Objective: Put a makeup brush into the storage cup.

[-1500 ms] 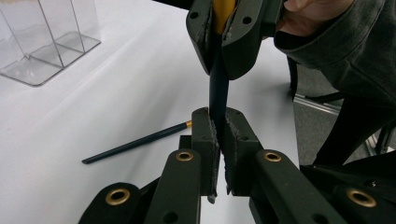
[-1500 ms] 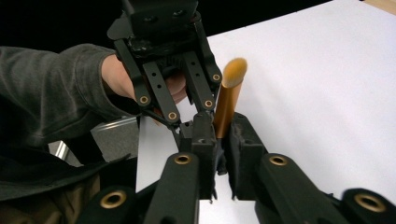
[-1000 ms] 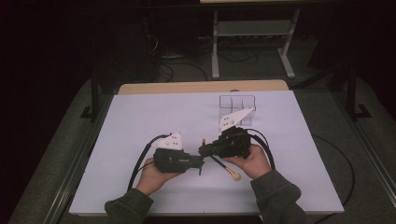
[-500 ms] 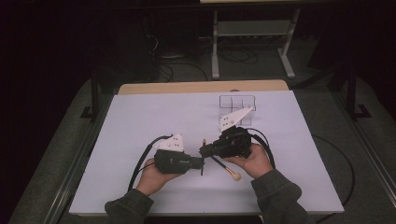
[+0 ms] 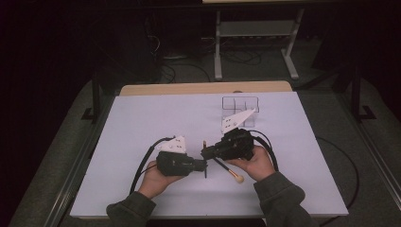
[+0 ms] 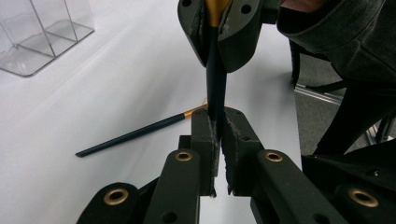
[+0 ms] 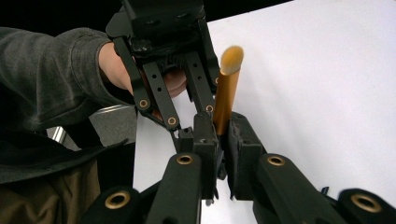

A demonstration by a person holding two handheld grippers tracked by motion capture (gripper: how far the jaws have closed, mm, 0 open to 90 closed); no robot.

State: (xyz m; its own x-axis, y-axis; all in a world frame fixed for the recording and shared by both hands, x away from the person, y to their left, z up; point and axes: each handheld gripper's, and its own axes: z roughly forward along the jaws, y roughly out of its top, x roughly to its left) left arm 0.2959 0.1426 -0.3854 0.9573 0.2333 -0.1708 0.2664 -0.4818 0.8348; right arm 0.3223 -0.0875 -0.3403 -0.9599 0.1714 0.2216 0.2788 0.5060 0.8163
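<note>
White counter (image 5: 142,123) with wooden far edge, dark room, grey carpet, cables behind, clear box (image 5: 240,105) at far side, left gripper (image 5: 204,166) and right gripper (image 5: 204,152) fingers both pinching one makeup brush (image 6: 215,79) mid-counter, second brush (image 5: 226,169) lying beside.

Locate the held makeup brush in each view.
High view: the held brush stands at centre, crossing between the two hands.
Left gripper view: its dark handle runs from the left tongs to top centre.
Right gripper view: its gold ferrule rises from the right tongs.
Shared landmark: the white table.
</note>
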